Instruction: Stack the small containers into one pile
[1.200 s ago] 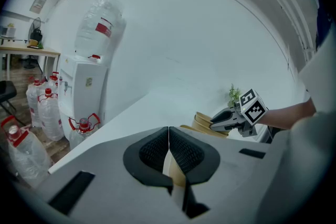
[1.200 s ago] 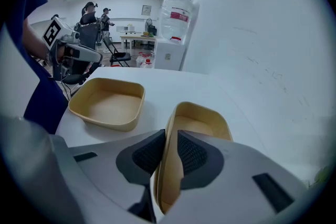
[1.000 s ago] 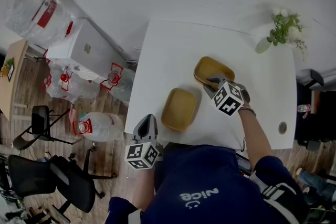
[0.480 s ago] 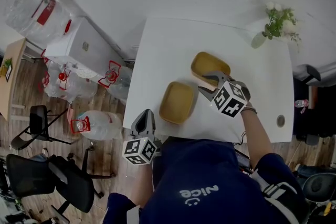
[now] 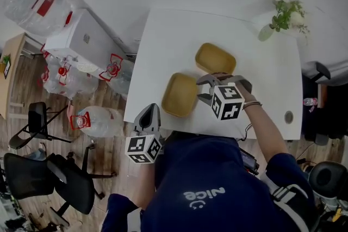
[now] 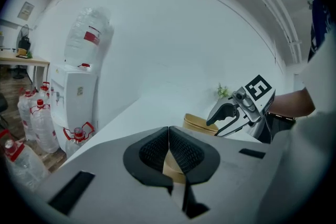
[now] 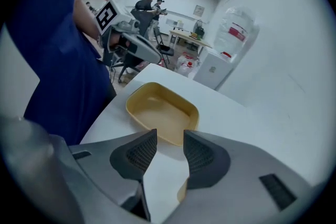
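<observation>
Two shallow yellow containers lie apart on the white table [image 5: 174, 35]: a far one [image 5: 216, 58] and a near one [image 5: 179, 94]. My right gripper [image 5: 204, 91] hovers between them, jaws open and empty. In the right gripper view the jaws [image 7: 169, 147] face the near container [image 7: 163, 111], and a yellow rim [image 7: 182, 191] peeks from under the right jaw. My left gripper [image 5: 151, 111] hangs off the table's near edge, shut on nothing. In the left gripper view the closed tips [image 6: 168, 132] partly hide one container [image 6: 202, 124], and the right gripper [image 6: 231, 113] shows beyond.
A vase of white flowers [image 5: 283, 16] stands at the table's far right corner, and a cable hole [image 5: 289, 116] sits near the right edge. A water dispenser [image 5: 81, 43], large water bottles [image 5: 95, 119] and black chairs [image 5: 38, 176] stand on the floor to the left.
My right gripper was shut at the far container's near rim; it has opened, let go and drawn back toward the near container. The left gripper has hardly moved.
</observation>
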`<state>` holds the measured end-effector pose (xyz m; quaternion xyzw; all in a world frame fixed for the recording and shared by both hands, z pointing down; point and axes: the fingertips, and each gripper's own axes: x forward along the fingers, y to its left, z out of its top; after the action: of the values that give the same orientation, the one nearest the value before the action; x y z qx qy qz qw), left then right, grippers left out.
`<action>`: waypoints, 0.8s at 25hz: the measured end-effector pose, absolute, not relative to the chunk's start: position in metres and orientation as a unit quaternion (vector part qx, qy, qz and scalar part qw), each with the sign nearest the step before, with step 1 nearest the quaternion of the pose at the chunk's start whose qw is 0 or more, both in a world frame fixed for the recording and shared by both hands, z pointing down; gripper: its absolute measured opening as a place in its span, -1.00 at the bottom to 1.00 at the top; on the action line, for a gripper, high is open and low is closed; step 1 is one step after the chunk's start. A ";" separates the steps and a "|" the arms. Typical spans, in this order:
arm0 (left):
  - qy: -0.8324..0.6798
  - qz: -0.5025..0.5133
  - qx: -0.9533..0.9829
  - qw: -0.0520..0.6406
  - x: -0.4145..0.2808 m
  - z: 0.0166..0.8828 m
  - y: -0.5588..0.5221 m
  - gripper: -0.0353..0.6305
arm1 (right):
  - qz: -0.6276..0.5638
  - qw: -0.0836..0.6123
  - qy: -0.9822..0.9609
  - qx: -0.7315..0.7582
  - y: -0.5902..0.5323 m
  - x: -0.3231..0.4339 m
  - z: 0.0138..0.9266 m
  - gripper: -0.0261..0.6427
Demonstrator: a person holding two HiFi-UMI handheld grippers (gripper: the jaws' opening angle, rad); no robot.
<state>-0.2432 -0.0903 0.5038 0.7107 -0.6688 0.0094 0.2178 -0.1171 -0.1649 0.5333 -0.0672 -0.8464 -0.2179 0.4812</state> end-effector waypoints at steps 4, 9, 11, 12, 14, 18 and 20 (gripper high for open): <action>-0.677 -0.020 0.697 0.236 -0.250 0.504 -0.085 -0.83 | -0.269 0.498 -0.815 -0.122 -0.145 -0.118 0.548 -0.44; -0.688 -0.029 0.684 0.241 -0.253 0.505 -0.078 -0.83 | -0.328 0.521 -0.768 -0.174 -0.131 -0.116 0.573 -0.44; -0.690 -0.029 0.682 0.241 -0.254 0.504 -0.075 -0.83 | -0.335 0.520 -0.763 -0.186 -0.128 -0.120 0.576 -0.44; -0.692 -0.029 0.680 0.241 -0.255 0.504 -0.073 -0.83 | -0.337 0.521 -0.760 -0.192 -0.126 -0.123 0.578 -0.44; -0.695 -0.029 0.676 0.243 -0.258 0.504 -0.070 -0.83 | -0.341 0.523 -0.753 -0.206 -0.124 -0.126 0.581 -0.44; -0.702 -0.032 0.667 0.248 -0.264 0.506 -0.063 -0.83 | -0.349 0.531 -0.737 -0.229 -0.120 -0.128 0.591 -0.44; -0.705 -0.033 0.664 0.248 -0.266 0.507 -0.060 -0.83 | -0.362 0.530 -0.730 -0.237 -0.118 -0.128 0.595 -0.52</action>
<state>-0.2660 -0.0604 0.5074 0.6640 -0.7046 -0.0334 0.2482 -0.1283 -0.1181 0.5953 -0.2366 -0.7297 -0.3615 0.5299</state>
